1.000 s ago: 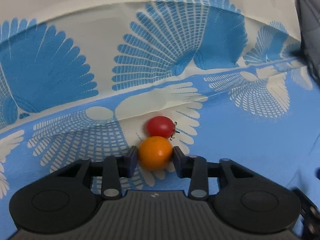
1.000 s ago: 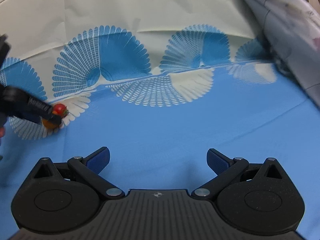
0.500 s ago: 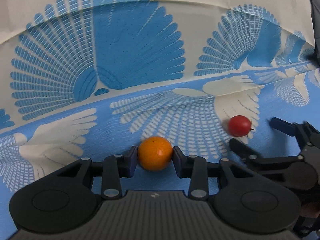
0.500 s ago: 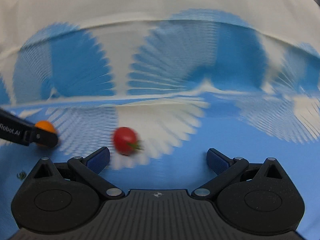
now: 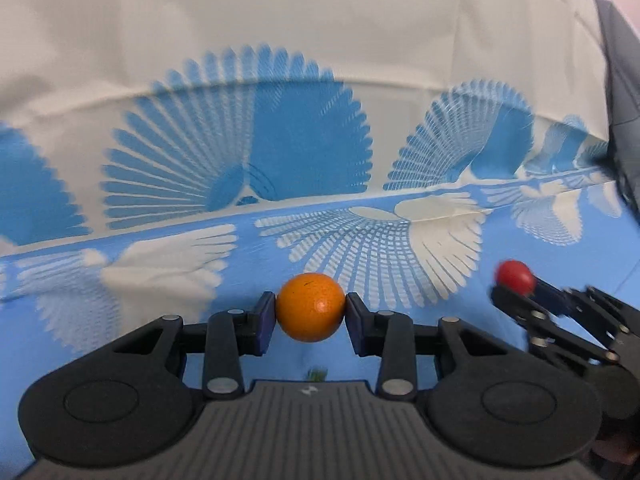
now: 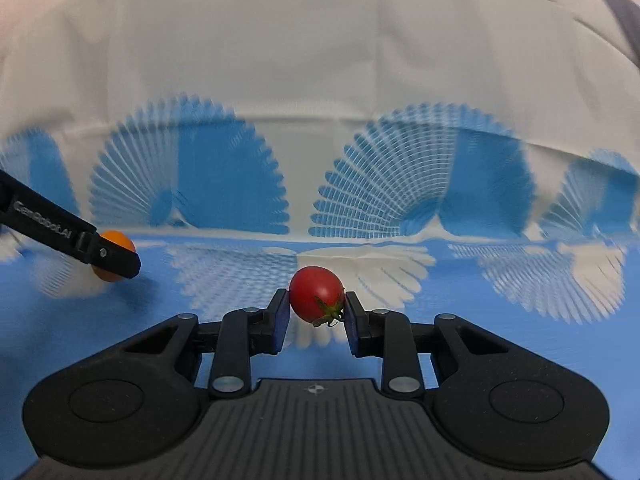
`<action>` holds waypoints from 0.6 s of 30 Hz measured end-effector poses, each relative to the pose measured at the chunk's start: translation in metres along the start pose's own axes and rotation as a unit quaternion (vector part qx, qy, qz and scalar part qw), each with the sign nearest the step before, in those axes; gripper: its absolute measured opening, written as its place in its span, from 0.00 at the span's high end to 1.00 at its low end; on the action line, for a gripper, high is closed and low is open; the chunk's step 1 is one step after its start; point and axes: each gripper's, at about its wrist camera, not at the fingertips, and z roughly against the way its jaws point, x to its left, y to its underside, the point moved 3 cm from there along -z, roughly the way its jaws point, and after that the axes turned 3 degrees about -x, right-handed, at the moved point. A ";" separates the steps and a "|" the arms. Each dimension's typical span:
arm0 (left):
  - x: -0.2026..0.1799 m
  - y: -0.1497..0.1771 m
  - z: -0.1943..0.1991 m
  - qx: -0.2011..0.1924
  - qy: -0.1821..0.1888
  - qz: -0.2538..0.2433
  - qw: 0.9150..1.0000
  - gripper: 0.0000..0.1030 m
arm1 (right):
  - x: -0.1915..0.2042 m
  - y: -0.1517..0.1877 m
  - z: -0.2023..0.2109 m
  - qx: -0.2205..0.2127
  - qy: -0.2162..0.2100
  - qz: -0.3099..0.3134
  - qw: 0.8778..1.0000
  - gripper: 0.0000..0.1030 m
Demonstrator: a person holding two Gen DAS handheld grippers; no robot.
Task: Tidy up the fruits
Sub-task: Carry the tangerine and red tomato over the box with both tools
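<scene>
My left gripper (image 5: 311, 314) is shut on a small orange fruit (image 5: 311, 307) and holds it above the blue-and-white patterned cloth (image 5: 240, 168). My right gripper (image 6: 317, 307) is shut on a red cherry tomato (image 6: 316, 293) with a green stem, also held off the cloth. The right gripper with the tomato (image 5: 515, 275) shows at the right of the left wrist view. The left gripper's finger (image 6: 108, 255) and the orange fruit (image 6: 118, 242) show at the left of the right wrist view.
The cloth covers the whole surface and rises as a cream backdrop (image 6: 320, 60) behind. A small green scrap (image 5: 316, 376) lies on the cloth just under the left gripper. Dark fabric (image 5: 624, 80) hangs at the far right edge.
My right gripper swept left to the tomato, closed on it and lifted it. My left gripper carried the orange fruit left, away from the tomato, and raised it.
</scene>
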 end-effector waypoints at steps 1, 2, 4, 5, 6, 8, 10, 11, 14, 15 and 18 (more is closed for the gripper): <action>-0.001 0.005 0.017 -0.002 -0.004 -0.003 1.000 0.59 | 0.003 0.001 0.019 -0.002 -0.003 -0.011 1.000 0.70; 0.000 0.014 0.035 -0.001 -0.008 -0.002 1.000 0.59 | 0.007 0.001 0.035 -0.004 -0.006 -0.020 1.000 0.70; 0.000 0.030 0.069 0.005 -0.006 0.001 1.000 0.59 | 0.020 0.000 0.073 -0.003 -0.012 -0.035 0.999 0.70; 0.000 0.041 0.088 0.010 -0.007 0.006 1.000 0.59 | 0.029 -0.002 0.090 -0.004 -0.014 -0.042 0.999 0.70; 0.001 0.051 0.105 0.015 -0.006 0.009 1.000 0.59 | 0.039 -0.003 0.109 -0.004 -0.016 -0.046 0.999 0.70; 0.003 0.070 0.142 0.017 -0.008 0.020 1.000 0.59 | 0.059 -0.004 0.142 -0.007 -0.019 -0.046 0.999 0.70; 0.007 0.087 0.178 0.016 -0.011 0.027 0.999 0.59 | 0.082 -0.007 0.175 -0.008 -0.022 -0.045 0.999 0.70; 0.010 0.095 0.198 0.016 -0.013 0.031 0.999 0.59 | 0.092 -0.007 0.190 -0.006 -0.026 -0.048 0.999 0.70; 0.018 0.119 0.255 0.015 -0.019 0.041 0.999 0.59 | 0.123 -0.006 0.239 0.006 -0.040 -0.060 0.997 0.70; 0.021 0.126 0.271 0.015 -0.021 0.040 0.999 0.59 | 0.134 -0.005 0.254 0.009 -0.045 -0.058 0.997 0.70; 0.029 0.151 0.323 0.011 -0.031 0.041 0.999 0.59 | 0.166 -0.001 0.301 0.017 -0.058 -0.051 0.997 0.70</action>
